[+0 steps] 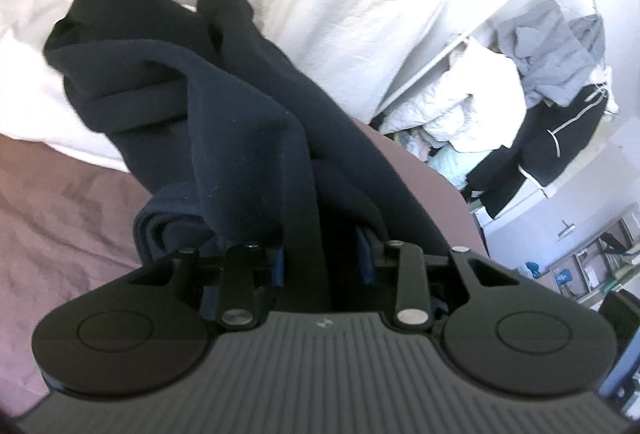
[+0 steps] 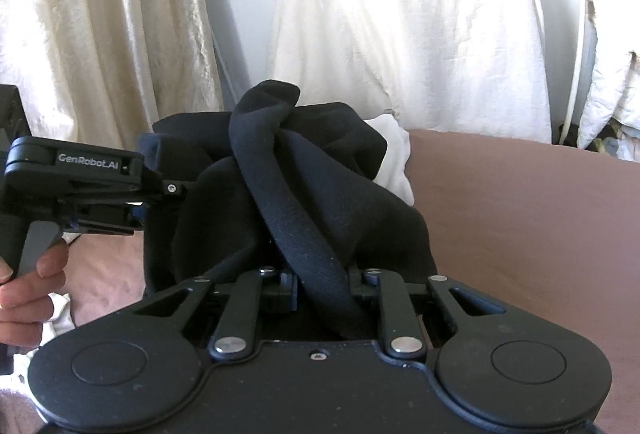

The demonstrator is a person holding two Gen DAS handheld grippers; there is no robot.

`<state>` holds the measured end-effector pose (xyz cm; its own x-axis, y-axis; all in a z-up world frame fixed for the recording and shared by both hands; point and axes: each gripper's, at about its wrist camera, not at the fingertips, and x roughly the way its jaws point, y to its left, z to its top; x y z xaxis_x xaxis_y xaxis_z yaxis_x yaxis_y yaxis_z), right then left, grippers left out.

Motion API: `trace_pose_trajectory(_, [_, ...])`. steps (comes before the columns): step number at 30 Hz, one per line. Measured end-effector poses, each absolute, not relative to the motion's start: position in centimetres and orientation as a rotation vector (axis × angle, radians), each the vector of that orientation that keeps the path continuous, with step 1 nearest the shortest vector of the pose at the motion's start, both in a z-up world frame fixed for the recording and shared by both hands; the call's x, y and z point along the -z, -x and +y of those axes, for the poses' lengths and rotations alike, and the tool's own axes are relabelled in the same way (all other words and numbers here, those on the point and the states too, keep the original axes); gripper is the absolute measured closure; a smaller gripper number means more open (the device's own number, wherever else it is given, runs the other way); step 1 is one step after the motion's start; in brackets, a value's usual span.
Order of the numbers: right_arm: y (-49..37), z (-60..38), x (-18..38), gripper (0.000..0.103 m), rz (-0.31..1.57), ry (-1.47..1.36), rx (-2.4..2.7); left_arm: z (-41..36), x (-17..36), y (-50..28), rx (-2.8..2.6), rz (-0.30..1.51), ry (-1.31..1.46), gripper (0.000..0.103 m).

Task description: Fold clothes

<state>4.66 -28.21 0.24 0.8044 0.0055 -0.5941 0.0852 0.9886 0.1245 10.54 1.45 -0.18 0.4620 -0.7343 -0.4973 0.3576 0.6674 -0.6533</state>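
Note:
A dark navy garment hangs bunched between both grippers above a mauve bed sheet. My left gripper is shut on a thick fold of it; the fingertips are buried in cloth. In the right wrist view the same garment rises in a twisted roll, and my right gripper is shut on that roll. The left gripper also shows there at the left, gripping the garment's left side, with a hand on its trigger.
A white pillow lies behind the garment. White curtains hang at the back. A rack piled with grey, white and black clothes stands at the right. The mauve sheet spreads to the right.

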Motion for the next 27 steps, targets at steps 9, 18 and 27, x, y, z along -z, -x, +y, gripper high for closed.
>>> trace_pose_trajectory(9, [-3.2,-28.7,-0.1,0.083,0.604,-0.08,0.116,-3.9,0.0,-7.5,0.789,0.757,0.256,0.071])
trace_pose_trajectory(18, [-2.4,-28.6,2.0,0.083,0.645,-0.03,0.104,-9.8,1.4,-5.6,0.455,0.747,-0.227,0.088])
trace_pose_trajectory(27, [-1.7,-28.7,1.6,0.085,0.595,0.086,0.21,-9.0,0.8,-5.4,0.399,0.66,-0.114,0.096])
